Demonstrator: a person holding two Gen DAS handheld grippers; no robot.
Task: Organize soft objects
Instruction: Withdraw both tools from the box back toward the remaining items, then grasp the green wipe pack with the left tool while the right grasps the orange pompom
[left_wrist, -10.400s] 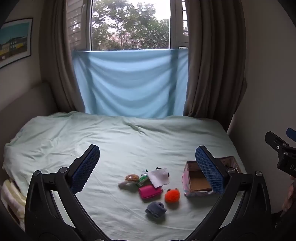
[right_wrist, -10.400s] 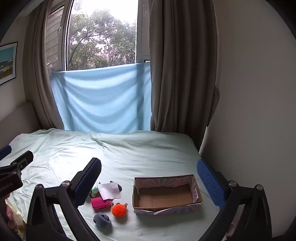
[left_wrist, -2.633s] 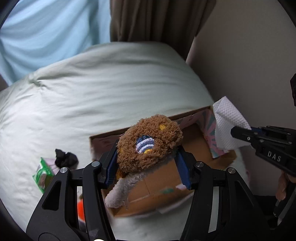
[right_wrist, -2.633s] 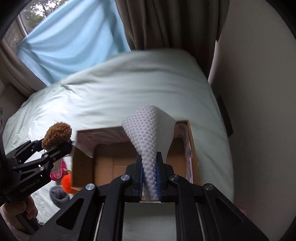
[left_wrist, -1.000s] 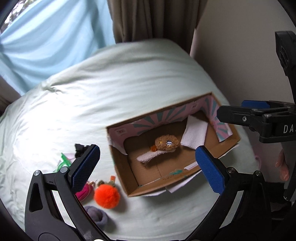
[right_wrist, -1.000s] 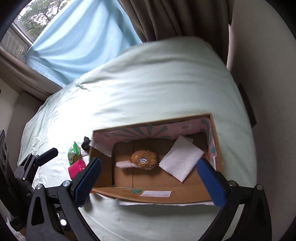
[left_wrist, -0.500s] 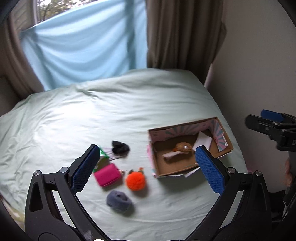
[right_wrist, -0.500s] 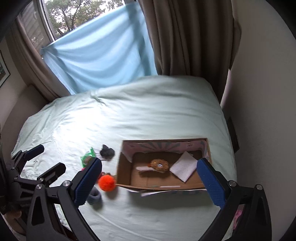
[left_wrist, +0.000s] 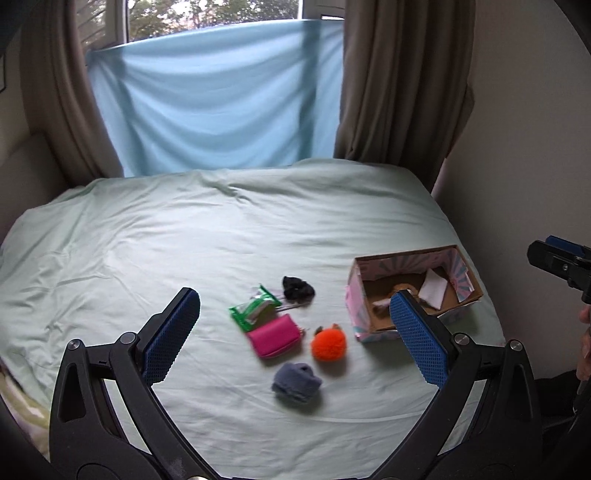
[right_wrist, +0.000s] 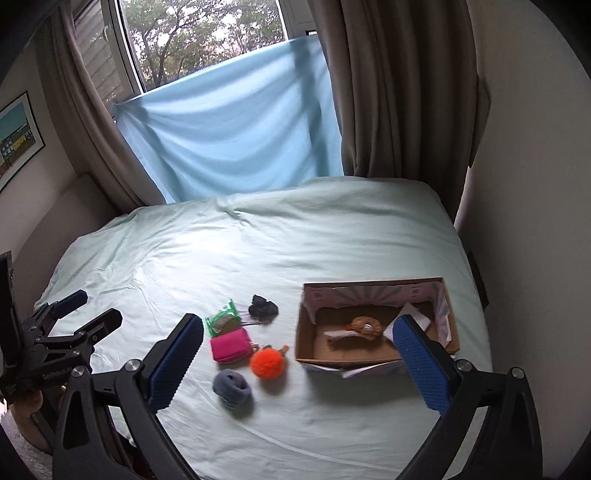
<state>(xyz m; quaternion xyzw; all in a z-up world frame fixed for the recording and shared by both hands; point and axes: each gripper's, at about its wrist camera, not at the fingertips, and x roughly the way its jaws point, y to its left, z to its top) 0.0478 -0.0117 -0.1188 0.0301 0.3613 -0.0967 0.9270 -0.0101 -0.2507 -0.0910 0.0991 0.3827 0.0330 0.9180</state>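
Between left gripper (left_wrist: 295, 328) jaws: pink pouch (left_wrist: 273, 335), orange pompom (left_wrist: 328, 344). Both grippers' jaws wide open, empty; right gripper (right_wrist: 299, 360) likewise. Box (right_wrist: 373, 358) by right jaws.

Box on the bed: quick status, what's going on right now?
Both grippers open, empty, hovering. Box holds brown plush and white cloth. Five items wait beside it, orange pompom nearest. Nothing blocking.

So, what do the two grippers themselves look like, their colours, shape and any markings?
Both the left gripper and the right gripper are black frames with silver bolts at the joints. Each branches into two curved arms ending in flat blue fingers with a fine grid texture. The left one carries small white lettering, too blurred to read.
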